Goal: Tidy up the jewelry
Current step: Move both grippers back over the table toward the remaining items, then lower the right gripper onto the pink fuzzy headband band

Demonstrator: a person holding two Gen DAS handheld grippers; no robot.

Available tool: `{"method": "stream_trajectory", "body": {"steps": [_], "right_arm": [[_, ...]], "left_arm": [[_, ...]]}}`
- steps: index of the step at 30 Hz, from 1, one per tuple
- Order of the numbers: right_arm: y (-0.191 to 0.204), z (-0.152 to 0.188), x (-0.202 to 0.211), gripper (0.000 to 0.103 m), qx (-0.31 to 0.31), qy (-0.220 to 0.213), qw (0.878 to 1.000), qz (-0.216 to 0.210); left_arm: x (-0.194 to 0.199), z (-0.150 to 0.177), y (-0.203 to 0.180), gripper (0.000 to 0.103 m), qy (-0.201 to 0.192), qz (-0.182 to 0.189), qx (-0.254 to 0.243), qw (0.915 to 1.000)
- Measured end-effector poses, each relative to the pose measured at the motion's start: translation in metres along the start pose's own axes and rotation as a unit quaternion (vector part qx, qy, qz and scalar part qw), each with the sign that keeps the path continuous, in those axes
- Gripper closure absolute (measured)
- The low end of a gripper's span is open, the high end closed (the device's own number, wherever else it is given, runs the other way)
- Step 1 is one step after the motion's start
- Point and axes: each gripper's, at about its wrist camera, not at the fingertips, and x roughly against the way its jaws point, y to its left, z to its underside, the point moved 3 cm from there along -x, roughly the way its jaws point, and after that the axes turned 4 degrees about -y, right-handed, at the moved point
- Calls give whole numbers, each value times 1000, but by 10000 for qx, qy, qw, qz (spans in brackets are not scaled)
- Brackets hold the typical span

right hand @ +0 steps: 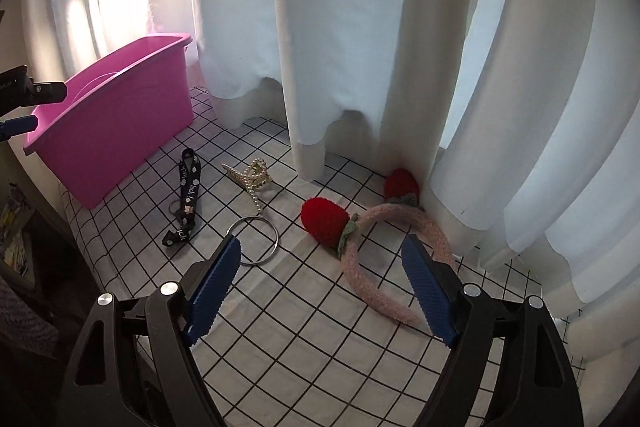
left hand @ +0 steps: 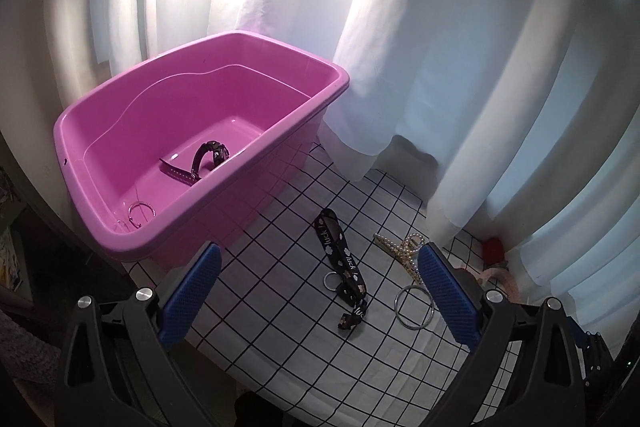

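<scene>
A pink plastic bin [left hand: 120, 227] stands at the left on the checked cloth; it also shows in the right wrist view [right hand: 120, 131]. Inside lie a black watch [left hand: 206, 159] and silver hoops [left hand: 140, 213]. On the cloth lie a black lanyard [left hand: 344, 263], a pearl hair claw [left hand: 404, 247] and a silver bangle [left hand: 414, 307]. The right wrist view shows the lanyard [right hand: 186, 199], claw [right hand: 252, 179], bangle [right hand: 256, 237] and a pink headband [right hand: 384, 287] with red strawberries [right hand: 324, 221]. My left gripper [left hand: 320, 291] is open and empty. My right gripper [right hand: 322, 283] is open and empty above the cloth.
White curtains [right hand: 360, 27] hang along the back and right, touching the cloth. The table's left edge [right hand: 80, 227] drops off beside the bin. The left gripper's body [right hand: 24, 95] shows at the far left of the right wrist view.
</scene>
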Motion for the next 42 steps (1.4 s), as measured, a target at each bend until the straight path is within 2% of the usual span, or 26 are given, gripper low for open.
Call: {"method": "stream_trajectory", "body": {"steps": [8, 16, 23, 33, 42], "right_arm": [[-25, 34, -7, 24, -330, 178, 9993, 93], [-53, 59, -32, 24, -763, 460, 9960, 104], [-79, 67, -59, 24, -951, 491, 9943, 23], [-91, 68, -98, 24, -1007, 374, 9939, -255], [-98, 75, -110, 24, -950, 173, 9949, -284]], "left_arm": [[-28, 45, -25, 6, 254, -337, -716, 9965], [-59, 92, -58, 6, 598, -108, -922, 9939], [-88, 122, -95, 6, 742, -181, -1252, 9892], [-127, 156, -128, 6, 916, -156, -1153, 9890], [-156, 159, -133, 6, 833, -294, -691, 9937]]}}
